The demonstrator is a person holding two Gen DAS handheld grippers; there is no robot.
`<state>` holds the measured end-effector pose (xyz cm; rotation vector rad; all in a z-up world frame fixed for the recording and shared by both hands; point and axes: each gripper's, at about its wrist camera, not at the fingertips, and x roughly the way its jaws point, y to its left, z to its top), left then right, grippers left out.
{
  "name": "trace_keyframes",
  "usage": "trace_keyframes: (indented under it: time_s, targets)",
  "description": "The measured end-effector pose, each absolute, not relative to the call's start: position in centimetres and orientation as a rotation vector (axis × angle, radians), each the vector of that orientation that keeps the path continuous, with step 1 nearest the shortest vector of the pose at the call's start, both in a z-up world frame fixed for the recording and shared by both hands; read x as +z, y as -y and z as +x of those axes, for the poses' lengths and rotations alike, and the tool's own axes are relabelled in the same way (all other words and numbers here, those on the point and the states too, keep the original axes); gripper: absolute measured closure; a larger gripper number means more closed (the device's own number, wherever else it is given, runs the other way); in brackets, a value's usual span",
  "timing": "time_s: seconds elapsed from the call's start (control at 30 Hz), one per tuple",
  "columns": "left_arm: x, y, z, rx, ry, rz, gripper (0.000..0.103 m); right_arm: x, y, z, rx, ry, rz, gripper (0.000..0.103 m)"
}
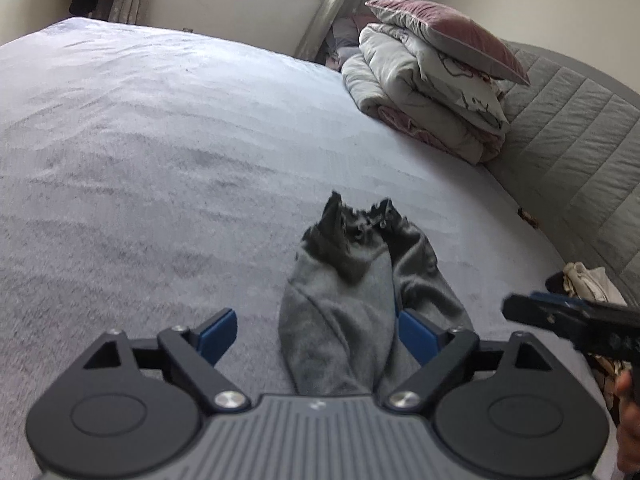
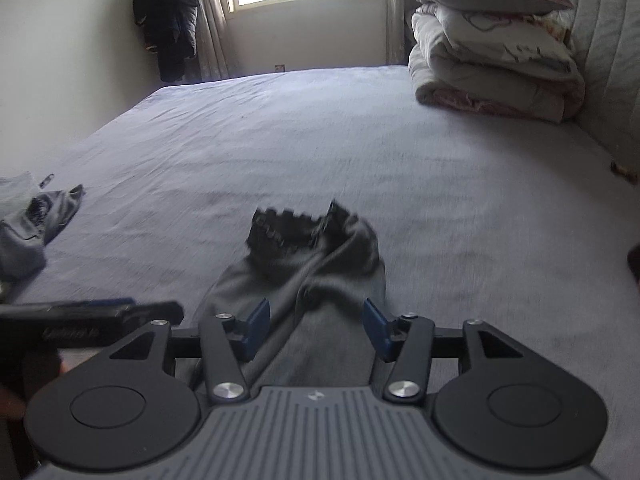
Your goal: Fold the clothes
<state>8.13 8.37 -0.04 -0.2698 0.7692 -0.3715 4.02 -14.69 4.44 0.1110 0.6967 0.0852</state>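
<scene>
A grey garment (image 1: 340, 304) with a dark, jagged-edged band at its far end lies bunched lengthwise on the pale bed sheet (image 1: 140, 160). My left gripper (image 1: 316, 334) is open wide, low over the near end of the garment. The cloth runs between its blue pads (image 1: 216, 332) and lies close against the right one. In the right wrist view the same garment (image 2: 316, 272) passes between the pads of my right gripper (image 2: 317, 328), which is open with neither pad pressing on it. Each gripper shows at the edge of the other's view: the right gripper (image 1: 520, 306), the left gripper (image 2: 160, 309).
Folded duvets topped by a mauve pillow (image 1: 444, 32) are stacked at the far right against the quilted headboard (image 1: 580, 140). More grey clothes (image 2: 28, 224) lie at the bed's left edge, and light clothes (image 1: 588, 280) at its right. A dark coat (image 2: 172, 20) hangs by the window.
</scene>
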Motion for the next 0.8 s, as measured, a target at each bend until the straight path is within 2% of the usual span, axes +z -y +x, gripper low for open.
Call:
trace_keyframes:
  time_s: [0.3,0.43,0.5,0.53,0.57,0.6,0.63,0.67,0.8]
  targets:
    - [-1.1,-8.9,5.8,-0.420,-0.840,-0.304,0.016,2.3,15.5,0.1,0.164,-0.747,0.219,0.047]
    - [-2.0,-8.4,4.5,-0.463,-0.904,-0.309,0.022,0.4,15.4,-0.3,0.211,-0.805,0.267,0.048]
    - [-2.7,-8.2,4.0,-0.466,-0.935,-0.324,0.030,-0.6,15.1,-0.1,0.233,-0.852,0.277,0.050]
    - [-3.0,-8.1,3.8,-0.463,-0.950,-0.332,0.041,-1.1,14.9,0.0,0.243,-0.876,0.276,0.062]
    - [-3.4,-8.0,3.7,-0.460,-0.960,-0.338,0.060,-1.5,14.7,0.1,0.253,-0.898,0.275,0.074]
    - [-3.7,-7.9,3.7,-0.452,-0.965,-0.339,0.069,-1.5,14.7,0.2,0.258,-0.896,0.266,0.093]
    - [-3.8,-8.0,3.7,-0.437,-0.966,-0.333,0.086,-1.5,14.7,0.3,0.263,-0.894,0.256,0.097]
    - [-3.8,-8.1,3.8,-0.417,-0.957,-0.323,0.093,-1.5,14.7,0.3,0.268,-0.891,0.247,0.098]
    - [-2.4,-9.3,3.9,-0.389,-0.891,-0.359,0.095,-0.1,16.6,0.0,0.225,-0.813,0.248,0.099]
